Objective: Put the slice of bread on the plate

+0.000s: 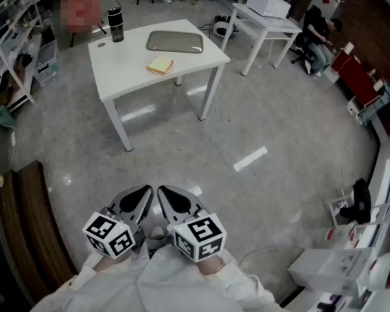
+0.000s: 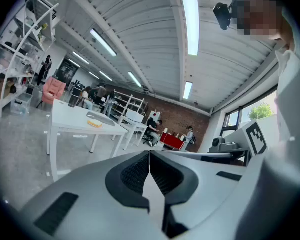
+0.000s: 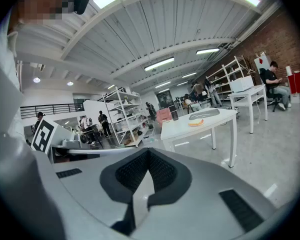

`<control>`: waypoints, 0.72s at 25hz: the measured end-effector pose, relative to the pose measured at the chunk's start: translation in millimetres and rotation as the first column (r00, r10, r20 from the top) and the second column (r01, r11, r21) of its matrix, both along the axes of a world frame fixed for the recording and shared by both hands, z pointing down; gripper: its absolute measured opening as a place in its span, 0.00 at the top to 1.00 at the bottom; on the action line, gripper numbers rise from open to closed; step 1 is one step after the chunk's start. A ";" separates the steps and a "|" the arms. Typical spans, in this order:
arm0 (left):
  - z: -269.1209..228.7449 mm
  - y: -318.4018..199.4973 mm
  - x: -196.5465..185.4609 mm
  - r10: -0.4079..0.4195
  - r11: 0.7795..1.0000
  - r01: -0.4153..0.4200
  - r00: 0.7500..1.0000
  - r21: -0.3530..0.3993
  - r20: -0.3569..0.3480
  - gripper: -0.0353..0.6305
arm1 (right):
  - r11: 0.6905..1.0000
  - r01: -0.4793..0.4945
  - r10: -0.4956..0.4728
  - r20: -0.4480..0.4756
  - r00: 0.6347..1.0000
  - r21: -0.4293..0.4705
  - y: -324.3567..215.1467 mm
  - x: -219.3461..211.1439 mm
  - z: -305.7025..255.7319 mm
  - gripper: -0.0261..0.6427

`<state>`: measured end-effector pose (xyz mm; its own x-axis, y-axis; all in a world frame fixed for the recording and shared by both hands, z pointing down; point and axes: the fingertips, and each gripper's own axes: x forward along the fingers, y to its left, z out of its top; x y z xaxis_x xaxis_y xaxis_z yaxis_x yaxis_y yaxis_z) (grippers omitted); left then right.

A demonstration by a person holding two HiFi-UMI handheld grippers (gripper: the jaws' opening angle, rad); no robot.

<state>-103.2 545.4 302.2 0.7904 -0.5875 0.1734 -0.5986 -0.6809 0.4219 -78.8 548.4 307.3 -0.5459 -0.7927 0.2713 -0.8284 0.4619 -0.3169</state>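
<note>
The slice of bread [image 1: 160, 65] lies on a white table [image 1: 123, 64] far ahead, near its front edge. Just behind it sits a grey plate [image 1: 175, 41], with nothing on it. Both grippers are held low against my body, well short of the table. My left gripper [image 1: 145, 191] and right gripper [image 1: 162, 192] point forward side by side, each with its jaws pressed together and holding nothing. The left gripper view shows its shut gripper [image 2: 149, 155] and, small at left, the bread [image 2: 94, 124]. Past the shut gripper [image 3: 149, 152] in the right gripper view, the bread [image 3: 195, 123] lies before the plate [image 3: 204, 114].
A black bottle [image 1: 116, 25] stands at the table's back left corner. A second white table [image 1: 263, 25] with a white appliance [image 1: 268, 4] is at the back right, and a person [image 1: 318, 34] sits beyond it. Shelves [image 1: 10, 51] line the left; boxes [image 1: 338, 265] sit lower right.
</note>
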 end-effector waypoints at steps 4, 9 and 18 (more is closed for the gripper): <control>6.5 -4.8 -0.9 -0.005 1.000 0.005 1.000 -0.016 0.021 0.93 | 1.000 -0.011 0.011 -0.015 1.000 -0.004 -3.4 3.2 1.1 0.94; 5.5 -6.5 4.6 0.029 0.999 -0.029 1.000 -0.031 0.001 0.93 | 0.998 -0.055 0.055 0.000 0.998 -0.010 -9.6 21.3 -3.2 0.94; 8.0 -3.0 9.8 0.071 0.997 -0.070 0.997 -0.028 0.014 0.93 | 0.998 -0.065 0.065 -0.020 0.998 -0.026 -14.3 23.8 0.3 0.94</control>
<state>-93.4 542.4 310.2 0.8270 -0.5251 0.2010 -0.5559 -0.7101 0.4322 -55.0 534.1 307.6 -0.4878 -0.8186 0.3033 -0.8625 0.3984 -0.3121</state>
